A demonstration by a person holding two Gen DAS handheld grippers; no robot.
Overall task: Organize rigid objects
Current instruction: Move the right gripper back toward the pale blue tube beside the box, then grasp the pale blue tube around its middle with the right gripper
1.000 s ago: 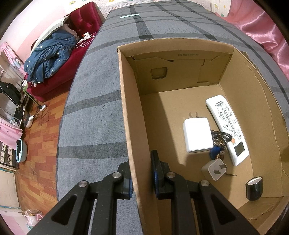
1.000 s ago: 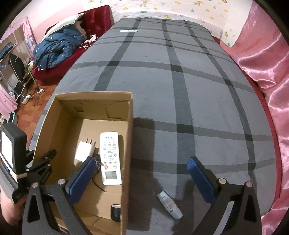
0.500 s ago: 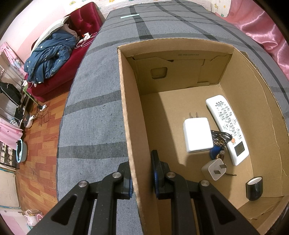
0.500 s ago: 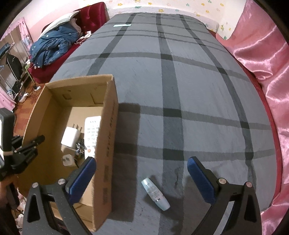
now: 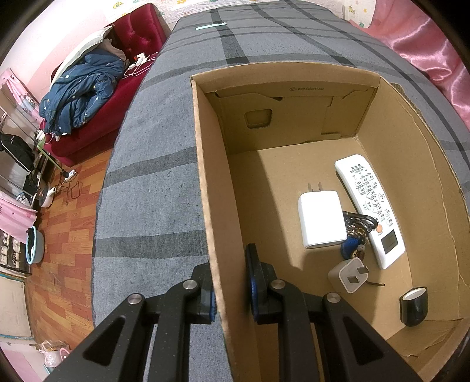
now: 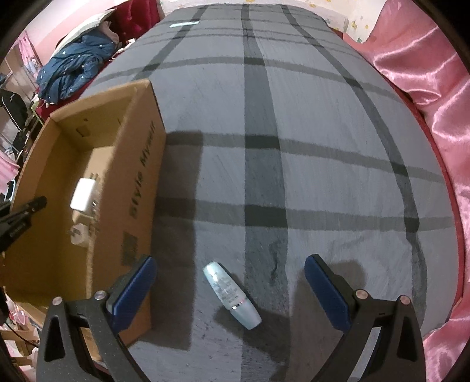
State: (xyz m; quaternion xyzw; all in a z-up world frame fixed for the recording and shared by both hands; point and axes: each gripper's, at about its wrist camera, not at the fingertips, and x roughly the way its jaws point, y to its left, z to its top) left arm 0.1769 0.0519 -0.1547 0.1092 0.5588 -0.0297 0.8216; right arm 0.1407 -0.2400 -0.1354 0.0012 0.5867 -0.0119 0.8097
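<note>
A cardboard box [image 5: 205, 164] stands on the grey plaid bed. My left gripper [image 5: 232, 282] is shut on the box's left wall, one finger outside and one inside. Inside lie a white remote [image 5: 370, 208], a large white charger [image 5: 320, 219], a small white plug [image 5: 349, 274], a bunch of keys [image 5: 355, 232] and a small black cylinder [image 5: 414, 305]. My right gripper [image 6: 230, 288] is open and empty, low over a pale blue bottle [image 6: 232, 295] that lies on the bed between its fingers. The box [image 6: 141, 182] stands left of it.
Pink satin fabric [image 6: 434, 97] lines the bed's right side. A red sofa with a blue jacket [image 5: 82, 85] stands left of the bed, above a wood floor [image 5: 58, 235]. A pale strip [image 6: 183, 24] lies at the bed's far end.
My right gripper has moved right and down, away from the box, and now straddles the pale blue bottle. My left gripper and the box have not moved.
</note>
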